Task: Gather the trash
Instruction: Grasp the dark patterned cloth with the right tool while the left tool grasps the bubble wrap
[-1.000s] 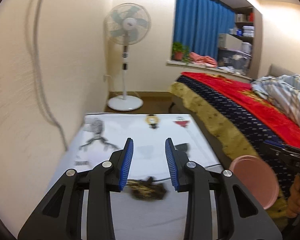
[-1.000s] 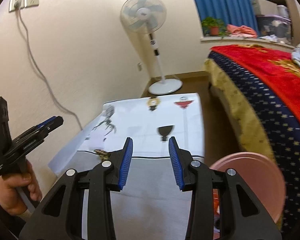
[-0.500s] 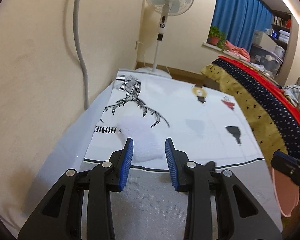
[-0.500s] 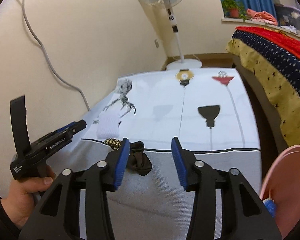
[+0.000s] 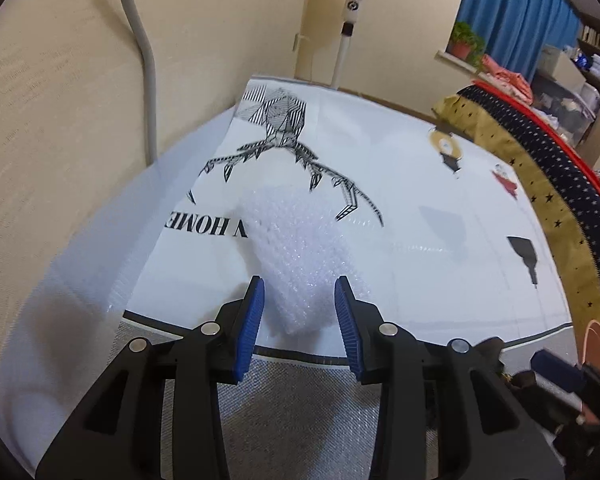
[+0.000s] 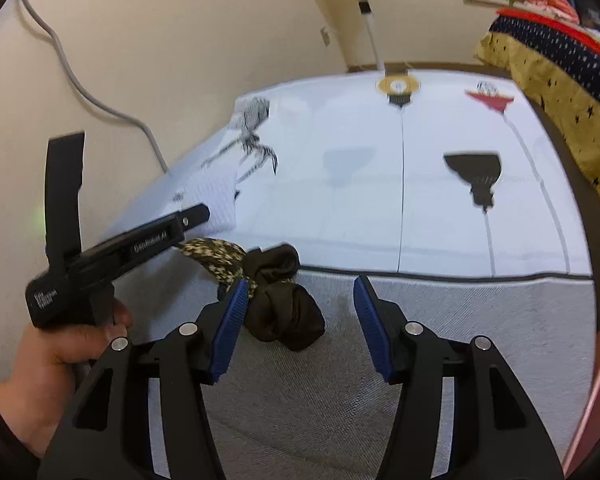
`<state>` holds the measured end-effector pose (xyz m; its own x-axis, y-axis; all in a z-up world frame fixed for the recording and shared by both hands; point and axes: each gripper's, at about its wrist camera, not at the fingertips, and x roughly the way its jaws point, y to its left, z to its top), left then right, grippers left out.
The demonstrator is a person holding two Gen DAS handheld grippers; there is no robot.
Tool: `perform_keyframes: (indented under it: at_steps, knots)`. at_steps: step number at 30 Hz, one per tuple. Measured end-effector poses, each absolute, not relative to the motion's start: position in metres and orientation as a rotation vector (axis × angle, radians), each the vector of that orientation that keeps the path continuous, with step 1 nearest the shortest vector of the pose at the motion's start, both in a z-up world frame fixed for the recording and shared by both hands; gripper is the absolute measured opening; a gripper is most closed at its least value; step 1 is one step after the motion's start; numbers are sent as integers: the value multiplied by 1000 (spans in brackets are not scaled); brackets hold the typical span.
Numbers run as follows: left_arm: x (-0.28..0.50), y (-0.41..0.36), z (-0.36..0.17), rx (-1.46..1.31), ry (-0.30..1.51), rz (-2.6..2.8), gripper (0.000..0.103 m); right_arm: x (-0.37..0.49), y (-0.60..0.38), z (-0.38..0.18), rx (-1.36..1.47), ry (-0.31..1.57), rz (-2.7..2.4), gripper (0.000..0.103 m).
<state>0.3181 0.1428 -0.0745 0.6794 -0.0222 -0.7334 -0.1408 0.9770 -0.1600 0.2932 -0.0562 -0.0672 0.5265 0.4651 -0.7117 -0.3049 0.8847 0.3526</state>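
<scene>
Left hand-held gripper (image 5: pixel 299 306) opening, released, its blue pads flanking the near end of a white bubble-wrap piece (image 5: pixel 300 256) on the printed white table (image 5: pixel 420 216). Right hand-held gripper (image 6: pixel 300 312) opening, released, over a dark brown crumpled cloth (image 6: pixel 282 300) beside a camouflage-patterned scrap (image 6: pixel 214 254).

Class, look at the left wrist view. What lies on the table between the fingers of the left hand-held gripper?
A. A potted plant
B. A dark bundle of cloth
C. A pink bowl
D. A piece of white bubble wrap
D. The white bubble wrap lies on the printed table cover, its near end between the blue pads of the left hand-held gripper, whose jaws are opening and not pressing on it.
</scene>
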Motion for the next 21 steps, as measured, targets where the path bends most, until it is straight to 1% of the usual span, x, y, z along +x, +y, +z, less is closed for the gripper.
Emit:
perform_keyframes:
  at_steps: [1,2,3,4,5,6,7,14,21]
  knots:
    - [319,143,-75,-216,825,61,36,294,-56,-71,197,918,466,55]
    - [319,143,-75,-220,824,50,29,295,-55,-72,198,924,469,51]
    - [319,142,-75,-217,825,42,19,296,-55,-75,203,931,479,47]
    - [319,141,-74,-211,824,38,17,296,-53,-76,205,938,498,33]
    - [317,140,-72,-202,819,36,13,296,-51,-77,205,943,517,24]
    - [316,140,-70,-197,814,37,13,295,-49,-75,191,938,528,22]
    - [314,140,-67,-194,809,39,13,293,-49,-73,173,929,524,18]
    - [295,134,-45,-165,770,32,12,282,-71,-52,169,885,473,16]
    - [262,113,-13,-122,713,-15,12,252,-100,-14,157,802,409,16]
